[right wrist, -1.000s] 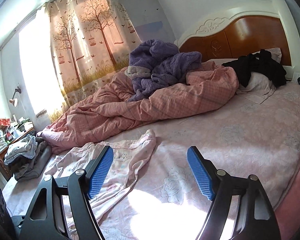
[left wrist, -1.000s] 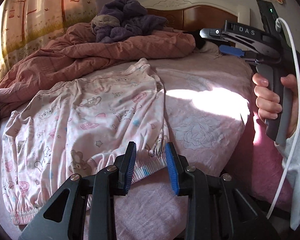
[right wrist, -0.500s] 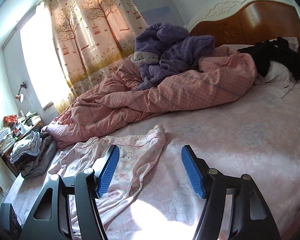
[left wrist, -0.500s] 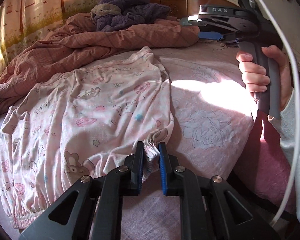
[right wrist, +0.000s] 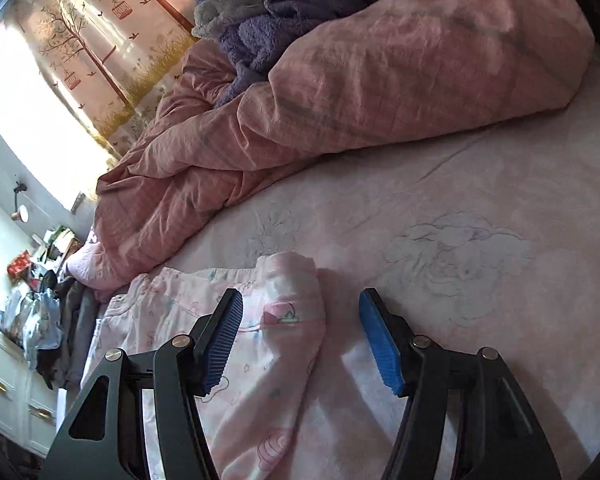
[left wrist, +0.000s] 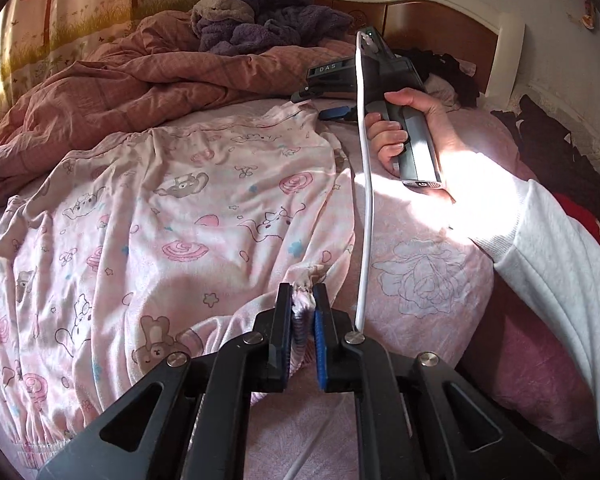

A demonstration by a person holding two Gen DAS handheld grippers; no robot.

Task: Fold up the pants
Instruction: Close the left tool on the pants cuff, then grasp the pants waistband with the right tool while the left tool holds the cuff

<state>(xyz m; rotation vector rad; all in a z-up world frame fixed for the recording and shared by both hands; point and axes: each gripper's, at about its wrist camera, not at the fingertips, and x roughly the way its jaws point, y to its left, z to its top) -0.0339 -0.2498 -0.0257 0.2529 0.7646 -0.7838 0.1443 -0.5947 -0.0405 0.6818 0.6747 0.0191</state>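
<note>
Pink printed pants (left wrist: 172, 220) lie spread on the bed. My left gripper (left wrist: 303, 304) is shut on the gathered near corner of the pants. My right gripper (right wrist: 300, 340) is open, its jaws wide on either side of the far corner of the pants (right wrist: 288, 304), just above the sheet. In the left wrist view the right gripper (left wrist: 340, 112) shows at that far corner, held by a hand in a white sleeve.
A rumpled pink quilt (left wrist: 148, 76) and a purple fleece (left wrist: 268, 12) lie along the far side by the wooden headboard (left wrist: 440, 32). Dark clothes (left wrist: 560, 152) lie at the right. The pink sheet (right wrist: 460, 220) lies right of the pants. A cluttered dresser (right wrist: 16, 320) stands left.
My left gripper closed on the near corner of the pants. My right gripper dropped down and forward to the far corner and stayed open.
</note>
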